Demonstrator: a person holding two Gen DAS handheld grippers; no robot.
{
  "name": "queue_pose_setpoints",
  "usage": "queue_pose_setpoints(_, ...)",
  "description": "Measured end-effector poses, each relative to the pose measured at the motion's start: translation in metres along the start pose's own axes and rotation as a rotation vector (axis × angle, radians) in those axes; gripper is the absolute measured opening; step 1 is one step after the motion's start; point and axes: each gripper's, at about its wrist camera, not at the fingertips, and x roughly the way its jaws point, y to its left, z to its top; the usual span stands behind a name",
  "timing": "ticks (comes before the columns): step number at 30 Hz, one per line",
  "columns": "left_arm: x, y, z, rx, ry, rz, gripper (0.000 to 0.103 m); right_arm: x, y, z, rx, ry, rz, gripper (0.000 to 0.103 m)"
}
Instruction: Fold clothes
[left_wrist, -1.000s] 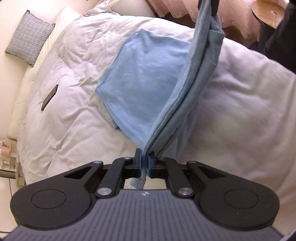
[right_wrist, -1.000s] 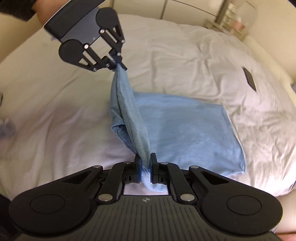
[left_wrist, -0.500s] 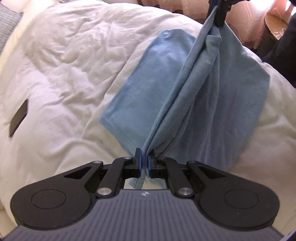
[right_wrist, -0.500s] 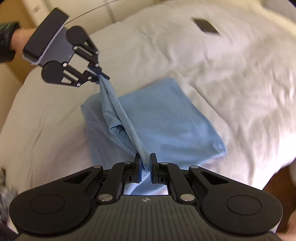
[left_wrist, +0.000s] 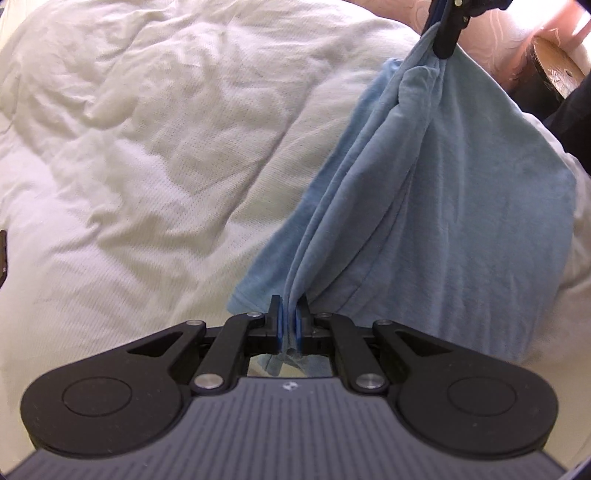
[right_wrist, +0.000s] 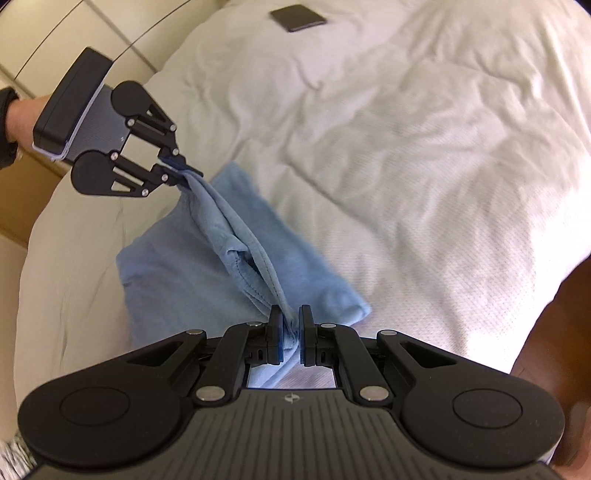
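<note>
While you hold the light-blue garment (left_wrist: 461, 206) stretched between both tools, note from the left wrist view: left gripper (left_wrist: 290, 325), jaws pressed together on a bunched edge of several layers; cloth runs taut up to the right gripper (left_wrist: 447, 40) at the top, likewise pinching it, with the rest draped over the white duvet (left_wrist: 147, 166) near the bed's edge. Risk: the bundle is thick, so an inner layer may slip out if you pull harder. From the right wrist view: right gripper (right_wrist: 291, 332), jaws closed on a hemmed corner of the garment (right_wrist: 177, 280); left gripper (right_wrist: 184, 171) across from it, clamped on the far end. Risk: the lifted ridge sags and gapes midway, so laying it down unevenly would leave a crooked, wrinkled fold. Risk: the cloth lies close to the mattress edge and could slide off on release. Dark phone (right_wrist: 297, 16), well apart, no hazard.
</note>
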Motion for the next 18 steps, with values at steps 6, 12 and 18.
queue_pose_setpoints(6, 0.024, 0.012, 0.002, -0.1, -0.005, -0.001, 0.013, 0.017, -0.017, 0.0, 0.073, 0.012, -0.009, 0.006)
queue_pose_setpoints(12, 0.019, 0.022, -0.013, -0.283, -0.035, 0.054, 0.023, 0.015, -0.034, -0.004, 0.174, -0.045, -0.078, 0.02)
queue_pose_setpoints(18, -0.012, 0.01, -0.04, -0.437, -0.081, 0.089, 0.022, -0.009, -0.031, -0.011, 0.189, -0.096, -0.104, 0.02)
